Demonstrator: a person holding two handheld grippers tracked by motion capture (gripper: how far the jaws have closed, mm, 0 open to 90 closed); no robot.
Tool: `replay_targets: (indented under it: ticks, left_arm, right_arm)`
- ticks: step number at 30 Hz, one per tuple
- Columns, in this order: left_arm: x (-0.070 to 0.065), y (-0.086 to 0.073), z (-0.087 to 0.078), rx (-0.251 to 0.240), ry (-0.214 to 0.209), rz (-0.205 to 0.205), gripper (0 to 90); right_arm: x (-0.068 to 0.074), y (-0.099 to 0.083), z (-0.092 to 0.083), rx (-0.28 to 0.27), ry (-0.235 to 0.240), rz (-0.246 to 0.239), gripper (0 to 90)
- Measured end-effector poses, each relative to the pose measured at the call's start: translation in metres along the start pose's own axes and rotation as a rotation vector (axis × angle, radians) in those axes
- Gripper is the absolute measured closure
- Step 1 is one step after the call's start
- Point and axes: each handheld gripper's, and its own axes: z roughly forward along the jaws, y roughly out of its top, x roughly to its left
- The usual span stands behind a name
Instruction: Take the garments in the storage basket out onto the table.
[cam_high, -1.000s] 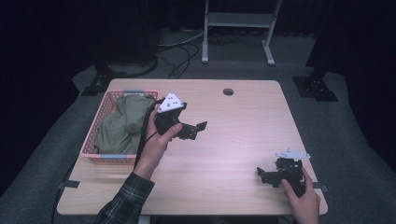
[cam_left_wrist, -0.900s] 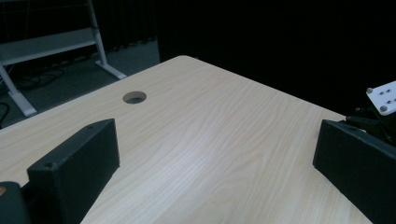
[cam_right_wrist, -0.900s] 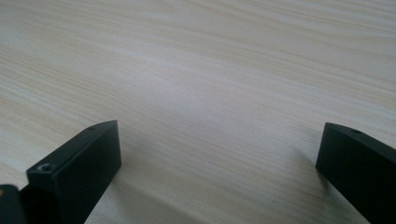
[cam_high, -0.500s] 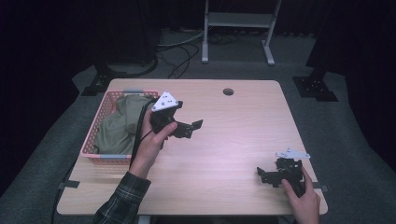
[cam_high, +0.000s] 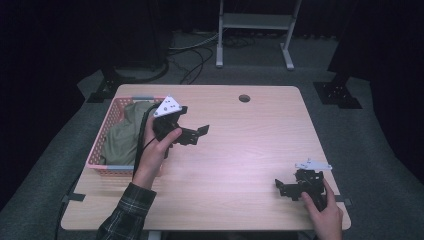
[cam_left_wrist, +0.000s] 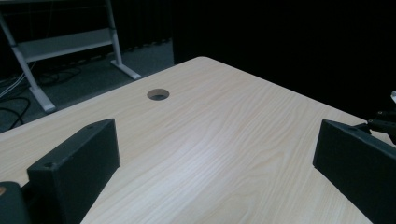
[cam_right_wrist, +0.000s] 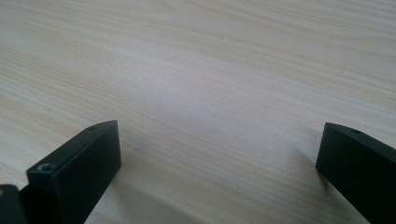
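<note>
The left gripper is held up off the table at about 10 o'clock from the middle, right beside the basket. It's gripped from below by the left hand, with the plaid sleeve coming in from 7 o'clock, and its jaws are pointed toward 3 o'clock. In the left gripper view they are spread wide with nothing between them, just bare wood and the round cable hole further off at 12 o'clock.

The right gripper is parked low at about 4 o'clock near the table's edge, held by the right hand, jaws aimed toward 9 o'clock. In the right gripper view they're also wide apart and nothing is held.

The pink basket is set at 9 o'clock along the table's edge. An olive-green cloth is bunched up inside it, untouched by either gripper, just beside the left one.
</note>
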Motion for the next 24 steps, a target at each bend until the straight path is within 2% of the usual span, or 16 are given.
replay_targets:
  ticks: [24]
  left_arm:
    - [0.03, -0.005, -0.025, -0.026, 0.07, -0.04, 0.0]
  right_arm:
    - [0.0, 0.0, 0.0, 0.0, -0.001, 0.0, 0.0]
